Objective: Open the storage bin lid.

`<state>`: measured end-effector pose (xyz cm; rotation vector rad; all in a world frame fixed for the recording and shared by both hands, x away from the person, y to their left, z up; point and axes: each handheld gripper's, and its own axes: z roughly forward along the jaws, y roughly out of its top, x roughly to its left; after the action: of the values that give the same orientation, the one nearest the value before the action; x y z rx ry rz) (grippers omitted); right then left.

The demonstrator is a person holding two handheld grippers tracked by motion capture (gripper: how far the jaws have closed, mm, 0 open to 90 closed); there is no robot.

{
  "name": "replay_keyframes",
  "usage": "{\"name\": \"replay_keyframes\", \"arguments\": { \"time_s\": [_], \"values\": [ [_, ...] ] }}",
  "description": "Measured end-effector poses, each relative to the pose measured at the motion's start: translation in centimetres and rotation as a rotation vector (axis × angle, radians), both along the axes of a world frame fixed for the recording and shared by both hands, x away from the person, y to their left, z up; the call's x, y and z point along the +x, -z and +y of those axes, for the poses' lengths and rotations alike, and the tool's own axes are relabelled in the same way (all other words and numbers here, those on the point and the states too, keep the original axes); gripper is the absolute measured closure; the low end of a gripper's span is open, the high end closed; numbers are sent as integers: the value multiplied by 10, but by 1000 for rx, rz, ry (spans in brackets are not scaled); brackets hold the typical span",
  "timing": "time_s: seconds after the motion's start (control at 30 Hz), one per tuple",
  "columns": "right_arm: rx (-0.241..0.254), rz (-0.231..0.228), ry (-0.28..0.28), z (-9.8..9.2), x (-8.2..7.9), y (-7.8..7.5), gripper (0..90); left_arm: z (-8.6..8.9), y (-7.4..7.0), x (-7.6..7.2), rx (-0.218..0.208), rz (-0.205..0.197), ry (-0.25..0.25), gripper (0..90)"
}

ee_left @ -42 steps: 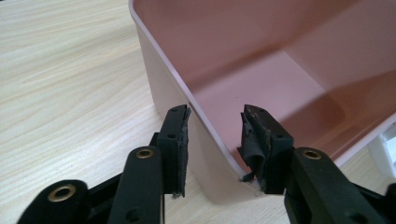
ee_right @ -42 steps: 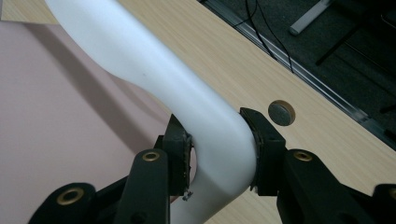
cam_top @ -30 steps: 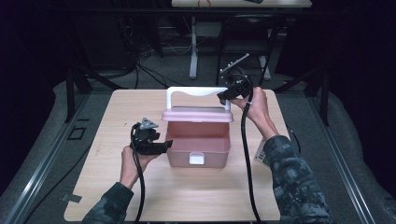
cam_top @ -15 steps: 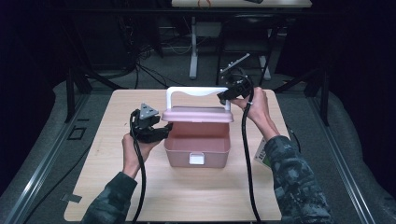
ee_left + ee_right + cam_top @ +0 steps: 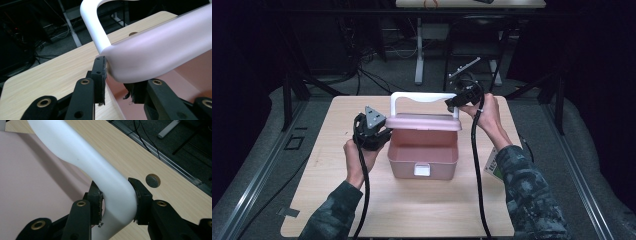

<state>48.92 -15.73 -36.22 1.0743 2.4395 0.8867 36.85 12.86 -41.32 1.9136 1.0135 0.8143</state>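
High view: pink box (image 5: 422, 152) mid table (image 5: 337, 200), lid (image 5: 422, 121) raised & roughly level over open body. L gripper (image 5: 379, 131) at lid's left corner, R gripper (image 5: 455, 101) on white handle (image 5: 422, 96) at its right bend.

Left gripper view: jaws have just been closing, lid corner (image 5: 140, 60) between them; left pad (image 5: 100, 75) touches lid edge, right one sits under it. Reads as clamped on lid.

Right gripper view: both pads pinch handle (image 5: 110, 187) at curve, firm hold. Table hole (image 5: 153, 180) just beyond.

Risk: L bite is shallow, on a rounded corner; could slip if lid swings further, lid then drops.

Risk 2: pulling w/ both hands unevenly may twist hinge or drag box, since body is unheld.
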Motion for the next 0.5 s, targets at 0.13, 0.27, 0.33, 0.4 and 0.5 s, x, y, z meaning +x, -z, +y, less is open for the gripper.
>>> {"name": "replay_keyframes", "arguments": {
  "time_s": [0.13, 0.27, 0.33, 0.4, 0.5],
  "values": [
    [4, -2, -2, 0, 0, 0, 652, -3, 1, -1, 30, -17, -25, 737],
    [16, -10, 6, -4, -1, -1, 618, -4, 1, -1, 42, -22, -37, 753],
    [16, -11, 11, -8, -2, -2, 601, -5, 2, -1, 60, -25, -39, 759],
    [19, -9, 16, -12, -3, -1, 584, -6, 2, -2, 76, -29, -45, 766],
    [25, -10, 31, -16, -7, -2, 536, -7, 2, -2, 83, -30, -50, 772]
  ]
}}
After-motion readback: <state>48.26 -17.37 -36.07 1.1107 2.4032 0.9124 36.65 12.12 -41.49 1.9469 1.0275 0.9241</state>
